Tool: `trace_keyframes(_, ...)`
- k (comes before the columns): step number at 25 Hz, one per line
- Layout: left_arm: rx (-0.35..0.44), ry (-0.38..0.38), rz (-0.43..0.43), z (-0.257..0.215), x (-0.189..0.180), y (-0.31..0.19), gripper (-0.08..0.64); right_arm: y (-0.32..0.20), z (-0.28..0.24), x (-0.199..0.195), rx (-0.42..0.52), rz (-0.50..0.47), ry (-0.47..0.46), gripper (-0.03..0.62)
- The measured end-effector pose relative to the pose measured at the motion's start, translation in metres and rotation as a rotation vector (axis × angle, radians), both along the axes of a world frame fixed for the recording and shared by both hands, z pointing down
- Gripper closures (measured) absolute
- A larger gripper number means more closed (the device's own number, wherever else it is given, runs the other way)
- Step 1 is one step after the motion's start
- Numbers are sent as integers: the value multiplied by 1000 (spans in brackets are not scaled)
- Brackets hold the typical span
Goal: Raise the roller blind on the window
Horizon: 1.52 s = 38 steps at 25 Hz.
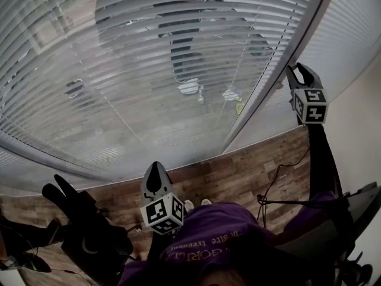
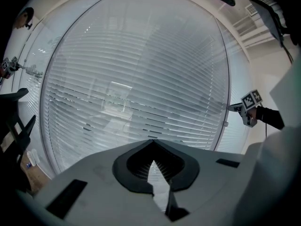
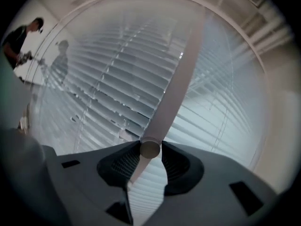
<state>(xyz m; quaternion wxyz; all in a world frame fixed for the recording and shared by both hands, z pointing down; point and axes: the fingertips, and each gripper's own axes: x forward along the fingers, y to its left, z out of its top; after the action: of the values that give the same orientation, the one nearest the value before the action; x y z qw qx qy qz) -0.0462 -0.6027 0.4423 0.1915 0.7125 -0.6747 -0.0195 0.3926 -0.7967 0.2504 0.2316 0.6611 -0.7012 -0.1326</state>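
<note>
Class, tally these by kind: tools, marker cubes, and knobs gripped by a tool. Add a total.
Tools: 2
Marker cubes: 2
Knob: 1
Total: 5

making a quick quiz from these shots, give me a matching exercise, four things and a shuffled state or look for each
Things
1. left gripper
2. right gripper
3. blind
4. floor

States
A. lowered, slats showing
B. jaws closed on a small round knob
C. brown wood planks
D. jaws together, nothing between them

Pairs: 1-D, 2-B, 3-A, 4-C
</note>
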Motion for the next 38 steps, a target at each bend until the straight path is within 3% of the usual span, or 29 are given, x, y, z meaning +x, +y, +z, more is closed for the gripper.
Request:
trace_keyframes(7,1,-1,0,0,0,-1,560,2,0,-8,58,13,423,469)
trace_keyframes(9,1,-1,-1,0,0,-2,560,2,3,-7,65,13,495,469)
trace_keyframes(11,2,0,-2,0,0,-2,560,1,3,-7,62,15,511,469)
trace_keyframes(14,2,1,0,0,1,-1,560,1,0,-8,42,20,431,471)
trace_keyframes(30,1,-8,9,-1,0,2,560,-2,-2,1,-55,7,-194,471)
trace_keyframes(38,-1,-6,10,-1,-1,2,560,-1,-5,3,-99,24,-433,471)
